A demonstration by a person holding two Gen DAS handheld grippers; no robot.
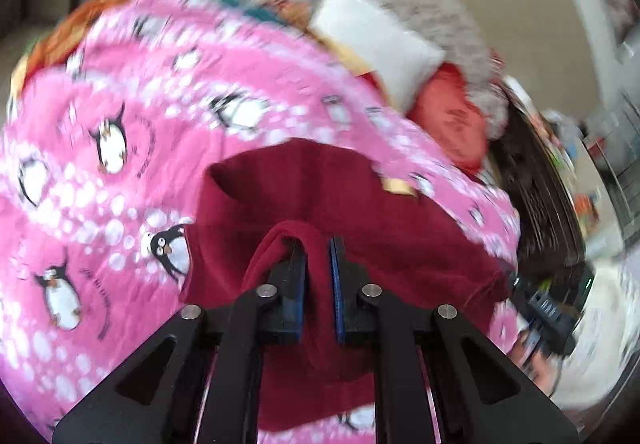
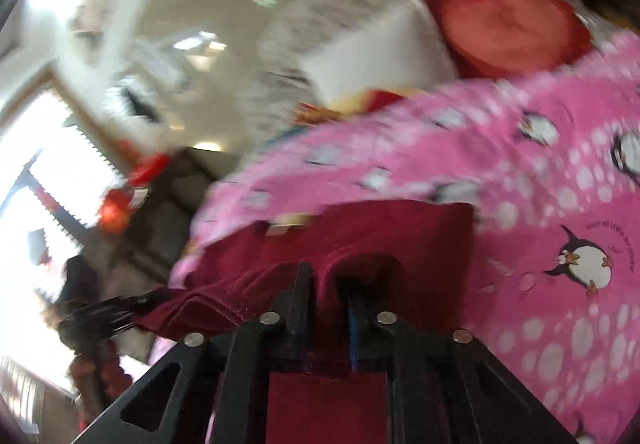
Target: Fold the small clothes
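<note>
The left gripper (image 1: 318, 256) is clamped on a bunched fold of a dark red garment (image 1: 288, 188), and the right gripper (image 2: 326, 284) pinches another fold of the same cloth between nearly closed jaws. The garment hangs from both grippers over a pink penguin blanket (image 1: 120, 116). Beyond the blanket lie a white cushion (image 1: 376, 40) and a red, perhaps heart-shaped, cushion (image 2: 508, 24); motion blur leaves its outline unsure. No basket or bin shows in either view.
</note>
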